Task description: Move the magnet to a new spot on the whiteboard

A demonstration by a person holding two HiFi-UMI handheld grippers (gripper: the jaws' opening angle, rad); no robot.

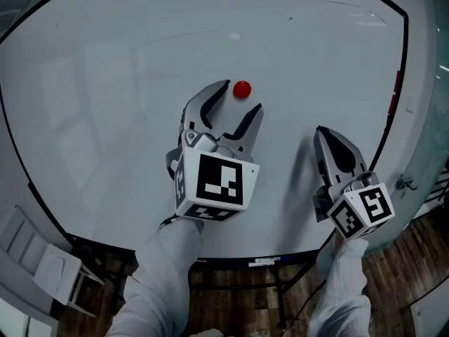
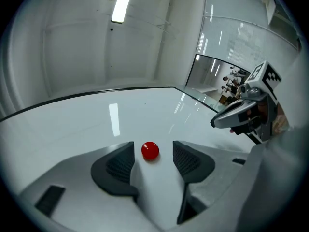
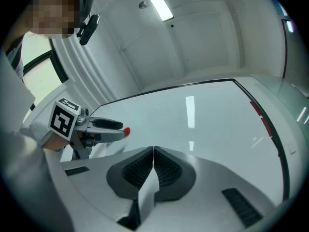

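Observation:
A small round red magnet [image 1: 242, 89] sticks to the whiteboard [image 1: 105, 104]. My left gripper [image 1: 240, 103] is open just below it, fingertips on either side and a little short of it. In the left gripper view the magnet [image 2: 150, 150] sits between the two dark pads, touching neither, and the left gripper [image 2: 152, 154] stays open. To the right, my right gripper [image 1: 320, 130] is shut with nothing in it, near the board's right part. The right gripper view shows its pads pressed together at the right gripper [image 3: 153, 150], with the magnet [image 3: 127, 130] peeking past the left gripper.
The whiteboard has a black frame [image 1: 390, 118], and a red marker-like thing [image 1: 397, 83] lies at its right edge. Below the board are its stand [image 1: 273, 279], a wooden floor [image 1: 400, 258] and a white chair [image 1: 42, 265] at lower left.

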